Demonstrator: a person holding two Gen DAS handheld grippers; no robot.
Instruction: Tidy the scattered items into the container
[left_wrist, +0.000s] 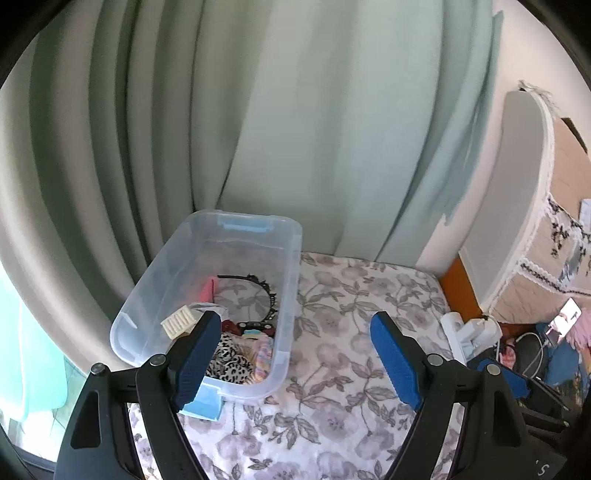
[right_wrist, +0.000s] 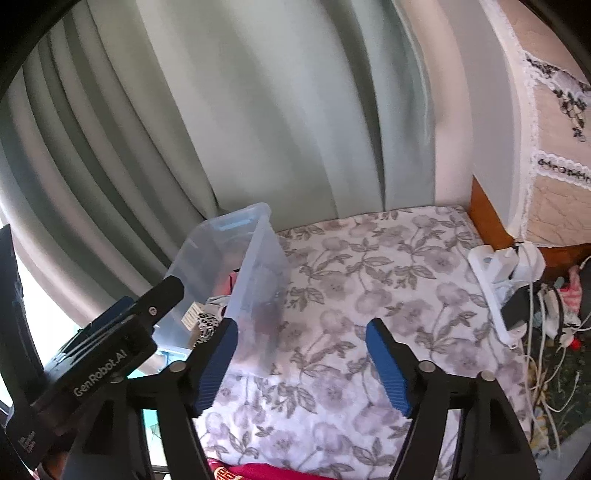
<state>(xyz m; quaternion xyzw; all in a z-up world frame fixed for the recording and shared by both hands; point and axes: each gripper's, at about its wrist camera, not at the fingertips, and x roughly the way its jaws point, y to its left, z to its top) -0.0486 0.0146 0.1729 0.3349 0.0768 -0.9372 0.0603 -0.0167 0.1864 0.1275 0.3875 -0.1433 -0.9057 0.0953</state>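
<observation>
Both pairs of jaws stand wide apart with nothing between them. The left gripper (left_wrist: 295, 358) hangs just off the near right corner of the clear plastic box (left_wrist: 291, 295), which lies ahead and to the left of its jaws on the flowered bed cover (left_wrist: 354, 325). The box's long axis runs away from the jaws toward the green curtain (left_wrist: 295, 129), with a blue latch at each short end.

Inside the box lie a black hairband (left_wrist: 264, 291), a pink piece (left_wrist: 207, 290), a cream comb-like piece (left_wrist: 180, 322) on the near left rim, a leopard-print cloth (left_wrist: 231, 360) and a pastel striped item (left_wrist: 264, 354).

The right gripper (right_wrist: 301, 363) looks at the same box (right_wrist: 258, 266) from its right side: the box is ahead and left of its jaws, with the left gripper (right_wrist: 110, 343) lower left.

No loose item shows on the cover ahead of either gripper, so the tidying looks close to finished. The left hand is the nearer to the box. To the right, a white power strip (right_wrist: 496, 284) and cables lie off the bed edge.
</observation>
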